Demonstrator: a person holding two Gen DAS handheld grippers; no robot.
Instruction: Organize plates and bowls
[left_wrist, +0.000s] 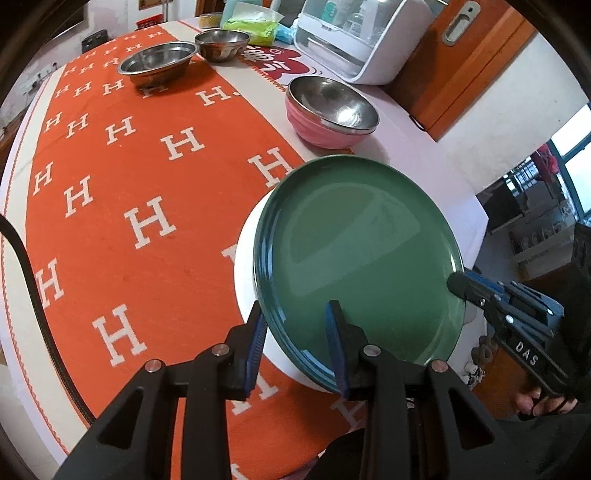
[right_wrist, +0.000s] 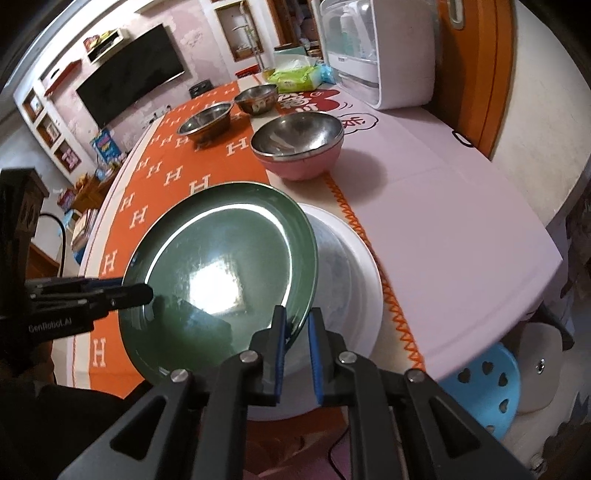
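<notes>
A green plate (left_wrist: 362, 251) is held tilted over a white plate (left_wrist: 245, 266) on the table's near side. My left gripper (left_wrist: 297, 317) straddles the green plate's near-left rim, fingers apart with a gap around the rim. My right gripper (right_wrist: 297, 321) grips the plate's (right_wrist: 221, 266) opposite rim, fingers close on it; it shows at the right of the left wrist view (left_wrist: 465, 286). The white plate (right_wrist: 351, 266) lies beneath. A pink bowl with a steel bowl nested in it (left_wrist: 328, 110) stands behind. Two steel bowls (left_wrist: 159, 61) (left_wrist: 221, 42) stand farther back.
An orange H-patterned cloth (left_wrist: 129, 184) covers the table's left, bare white surface (right_wrist: 443, 221) the right. A white appliance (left_wrist: 362, 37), green packet (left_wrist: 251, 26) and wooden door (left_wrist: 461, 55) are at the back. A blue stool (right_wrist: 484, 387) stands by the table edge.
</notes>
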